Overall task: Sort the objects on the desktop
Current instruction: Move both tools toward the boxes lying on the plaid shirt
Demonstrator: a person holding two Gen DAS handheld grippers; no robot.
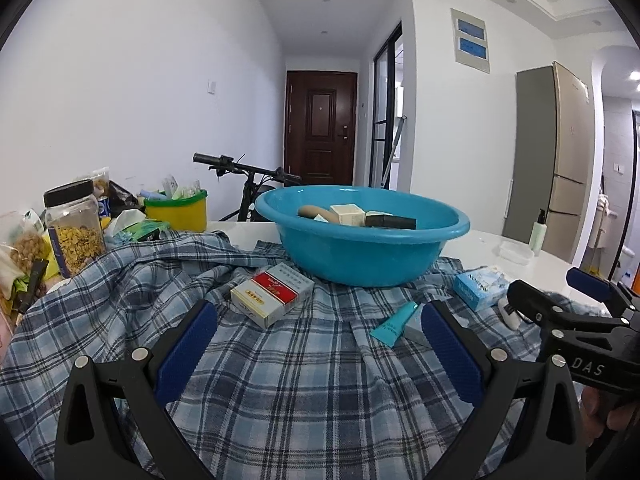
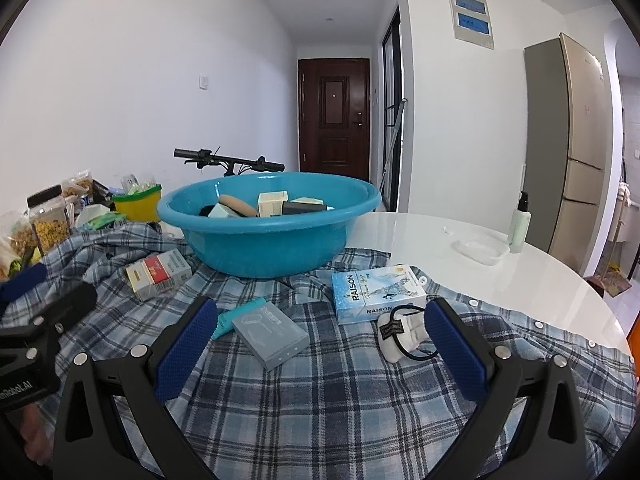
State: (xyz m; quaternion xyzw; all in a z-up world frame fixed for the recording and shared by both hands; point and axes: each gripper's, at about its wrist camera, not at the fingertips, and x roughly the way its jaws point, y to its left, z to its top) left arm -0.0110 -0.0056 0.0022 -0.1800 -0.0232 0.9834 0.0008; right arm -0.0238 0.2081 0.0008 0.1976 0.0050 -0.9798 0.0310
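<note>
On the plaid shirt [image 2: 320,400], between picks: our left gripper [image 1: 320,344] and right gripper [image 2: 320,344] gape wide, empty; basin [image 2: 268,236] at 12 part-filled; next, we judge, closing on grey box [image 2: 272,336] dead ahead, or red pack [image 1: 272,294].

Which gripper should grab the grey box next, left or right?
Right. The grey box lies just ahead of the open right gripper, nearly between its fingers. The left gripper, also open, faces the red-and-white box instead; the teal tube mostly hides the grey box there.
</note>
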